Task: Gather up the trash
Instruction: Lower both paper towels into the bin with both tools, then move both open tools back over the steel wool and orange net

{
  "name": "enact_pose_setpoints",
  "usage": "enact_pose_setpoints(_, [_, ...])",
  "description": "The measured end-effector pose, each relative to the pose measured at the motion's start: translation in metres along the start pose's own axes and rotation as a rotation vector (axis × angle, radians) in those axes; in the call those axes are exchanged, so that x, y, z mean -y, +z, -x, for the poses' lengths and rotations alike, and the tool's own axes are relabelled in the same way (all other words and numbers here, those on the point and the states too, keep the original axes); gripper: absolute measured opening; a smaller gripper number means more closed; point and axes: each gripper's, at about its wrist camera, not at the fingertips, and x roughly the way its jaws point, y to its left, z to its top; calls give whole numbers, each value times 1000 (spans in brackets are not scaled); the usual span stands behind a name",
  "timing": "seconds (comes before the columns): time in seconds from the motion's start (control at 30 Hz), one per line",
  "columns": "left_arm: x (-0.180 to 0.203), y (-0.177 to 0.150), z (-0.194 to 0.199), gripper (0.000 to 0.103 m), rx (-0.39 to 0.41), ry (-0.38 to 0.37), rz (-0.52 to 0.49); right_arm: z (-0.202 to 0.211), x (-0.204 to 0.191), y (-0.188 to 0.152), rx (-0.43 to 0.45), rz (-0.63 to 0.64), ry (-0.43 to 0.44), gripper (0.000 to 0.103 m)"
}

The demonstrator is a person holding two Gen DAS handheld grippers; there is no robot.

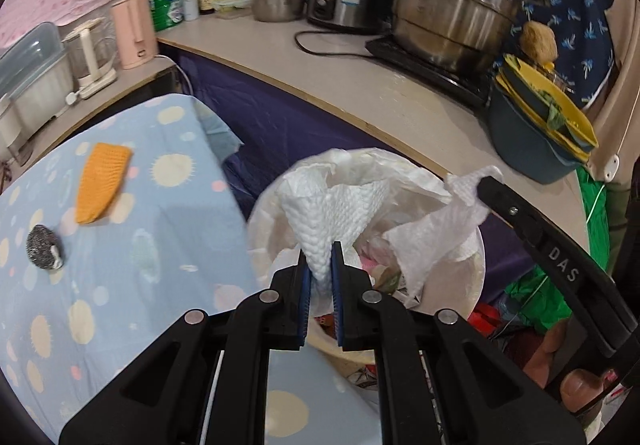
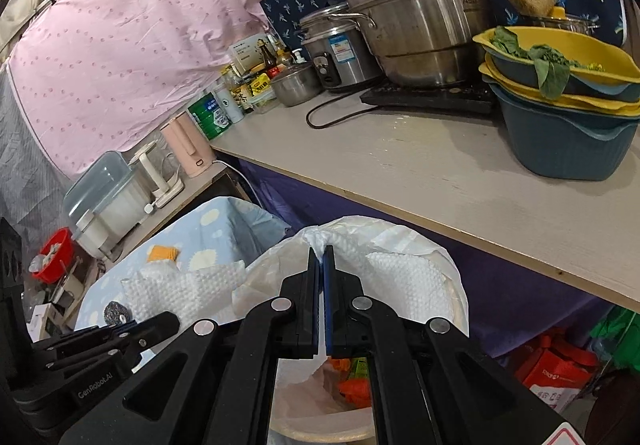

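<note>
My left gripper [image 1: 320,257] is shut on a white paper towel [image 1: 332,205] and holds it over the trash bin [image 1: 260,221], which is lined with a white bag. My right gripper [image 2: 321,257] is shut on a second white paper towel [image 2: 404,281], also above the bin's [image 2: 260,277] mouth. In the left wrist view the right gripper [image 1: 486,181] comes in from the right with its towel [image 1: 436,233] hanging from it. In the right wrist view the left gripper [image 2: 160,321] and its towel [image 2: 184,289] show at lower left. Coloured rubbish lies inside the bin.
A table with a blue dotted cloth [image 1: 120,285] left of the bin carries an orange sponge cloth [image 1: 102,181] and a steel scrubber [image 1: 45,247]. A counter [image 2: 440,173] behind the bin holds pots, a rice cooker and stacked basins [image 2: 568,125]. Bags lie on the floor at right.
</note>
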Motion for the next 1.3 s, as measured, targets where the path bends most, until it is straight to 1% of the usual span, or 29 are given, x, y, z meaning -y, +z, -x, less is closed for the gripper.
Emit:
enact_pose_setpoints(0.17, [17, -2, -34, 9, -60, 14, -27, -28, 13, -4, -48, -34, 10, 2])
enact_pose_setpoints(0.27, [19, -5, -51, 9, -95, 25, -25, -43, 17, -8, -79, -44, 14, 2])
enact_pose_setpoints(0.37, [19, -9, -63, 11, -117, 42, -25, -56, 21, -12, -105, -45, -2, 2])
enact_pose_setpoints(0.43, [19, -11, -69, 13, -123, 59, -27, -60, 25, -13, -108, -56, -15, 8])
enact_pose_setpoints(0.47, [18, -11, -71, 16, -124, 66, -28, -59, 26, -13, -101, -62, -22, 9])
enact_pose_setpoints(0.5, [17, -11, -72, 25, -125, 73, -24, -59, 28, -13, -98, -67, -26, 11])
enact_pose_setpoints(0.53, [16, -11, -73, 37, -124, 82, -15, -59, 31, -13, -96, -75, -28, 12])
enact_pose_setpoints(0.6, [11, -10, -72, 50, -116, 97, 9, -57, 36, -12, -91, -88, -31, 14])
enact_pose_setpoints(0.63, [9, -9, -71, 51, -111, 97, 19, -56, 37, -12, -89, -90, -30, 14])
enact_pose_setpoints(0.83, [-1, -7, -68, 52, -110, 122, 46, -48, 36, -11, -76, -94, -20, 15])
enact_pose_setpoints(0.93, [-5, -8, -63, 52, -104, 128, 54, -43, 30, -11, -72, -83, -12, 17])
enact_pose_setpoints(1.2, [-15, -11, -43, 53, -70, 141, 60, -30, 0, -8, -56, -40, 20, 19])
enact_pose_setpoints(1.3, [-23, -12, -35, 56, -56, 145, 72, -26, -13, -9, -51, -22, 31, 24])
